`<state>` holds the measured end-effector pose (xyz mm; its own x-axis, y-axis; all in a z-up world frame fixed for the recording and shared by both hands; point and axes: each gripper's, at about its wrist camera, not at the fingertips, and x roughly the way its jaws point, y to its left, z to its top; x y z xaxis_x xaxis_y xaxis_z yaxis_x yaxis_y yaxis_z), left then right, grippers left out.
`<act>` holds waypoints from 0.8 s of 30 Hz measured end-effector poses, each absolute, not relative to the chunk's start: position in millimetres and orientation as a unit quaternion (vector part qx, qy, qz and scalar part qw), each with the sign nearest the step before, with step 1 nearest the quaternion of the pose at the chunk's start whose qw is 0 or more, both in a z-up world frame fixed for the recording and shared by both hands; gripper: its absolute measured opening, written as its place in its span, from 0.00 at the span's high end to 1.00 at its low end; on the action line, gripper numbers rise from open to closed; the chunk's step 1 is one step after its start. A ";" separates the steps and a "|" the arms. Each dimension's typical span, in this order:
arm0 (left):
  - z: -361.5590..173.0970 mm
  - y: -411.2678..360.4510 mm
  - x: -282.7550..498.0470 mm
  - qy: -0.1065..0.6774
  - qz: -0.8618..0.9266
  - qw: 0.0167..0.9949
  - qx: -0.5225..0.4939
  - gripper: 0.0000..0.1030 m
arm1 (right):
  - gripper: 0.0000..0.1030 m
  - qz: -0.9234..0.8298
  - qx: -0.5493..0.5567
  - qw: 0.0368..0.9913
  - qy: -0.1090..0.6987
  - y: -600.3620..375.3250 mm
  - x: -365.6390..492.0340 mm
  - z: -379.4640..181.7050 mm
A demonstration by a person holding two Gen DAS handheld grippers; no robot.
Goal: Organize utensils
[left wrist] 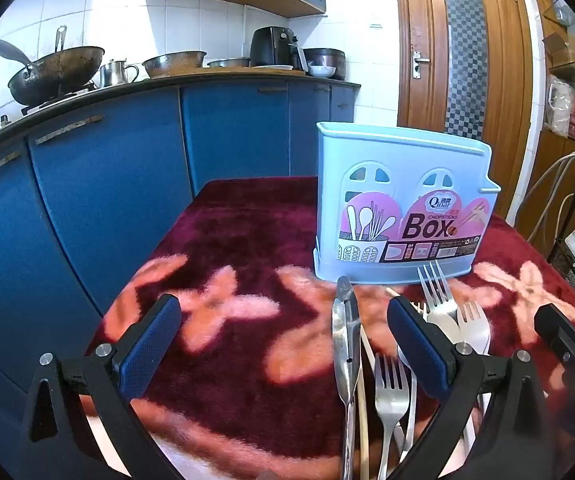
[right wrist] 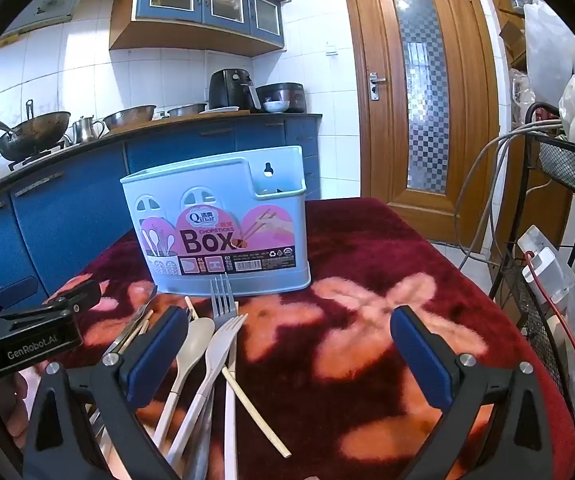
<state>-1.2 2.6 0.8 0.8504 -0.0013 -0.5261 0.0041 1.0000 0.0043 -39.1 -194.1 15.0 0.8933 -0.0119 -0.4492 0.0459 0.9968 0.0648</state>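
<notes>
The left gripper (left wrist: 283, 344) hangs low over the cloth with its jaws spread wide and nothing between them; the right gripper (right wrist: 289, 346) is likewise released and empty, hovering beside it. Both sit just short of the utensil pile (right wrist: 207, 360), which suggests neither has committed to a pick yet.

The pile lies loose on the red floral tablecloth (right wrist: 367, 240), handles toward the grippers and tips toward the chopsticks box (right wrist: 219, 224), likely so each piece can be lifted by its shaft and dropped straight in. Counting what shows: two steel forks (left wrist: 391, 388), one pale plastic fork (right wrist: 223, 344), one pale spoon (right wrist: 195, 340), one steel knife (left wrist: 345, 332), and at least two wooden chopsticks (right wrist: 255, 412) (others may be buried underneath).

The box stands upright just beyond the pile, apparently still empty of utensils.
</notes>
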 end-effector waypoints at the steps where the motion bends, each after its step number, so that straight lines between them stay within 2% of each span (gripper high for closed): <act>1: 1.0 2.2 -1.6 0.273 -0.001 0.962 0.003 0.00 | 0.00 -0.015 0.037 0.972 0.231 -194.1 -39.0 15.0; 24: 2.7 1.8 -2.9 0.271 0.000 0.962 0.005 0.00 | 0.00 -0.015 0.037 0.972 0.231 -194.3 -39.0 14.5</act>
